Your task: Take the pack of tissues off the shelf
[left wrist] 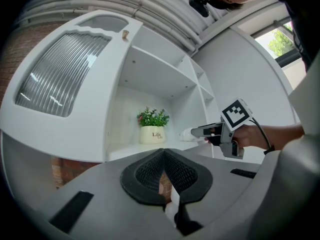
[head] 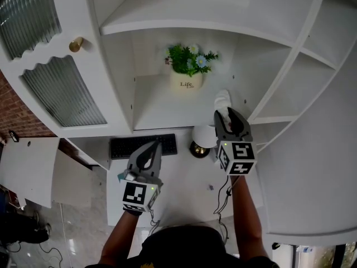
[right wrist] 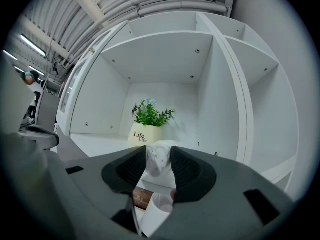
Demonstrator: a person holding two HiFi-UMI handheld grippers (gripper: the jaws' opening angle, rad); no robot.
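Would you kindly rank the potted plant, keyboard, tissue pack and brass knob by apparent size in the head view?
1-2. potted plant and keyboard: too close to rank; keyboard partly hidden.
3. tissue pack
4. brass knob

**Item 1.** Plant pot (head: 187,82), cream, standing on the shelf (head: 159,113). Dark lettering on its front reads "Life". A second, smaller "Life" sits just below it and is legible in the right gripper view. In the head view this lower line is too small to read.

**Item 2.** Right marker cube (head: 237,157), on the right gripper (head: 228,113). Its faces carry black-and-white square code patterns.

**Item 3.** Left marker cube (head: 139,195), on the left gripper (head: 157,146). It carries the same kind of black-and-white square code pattern.
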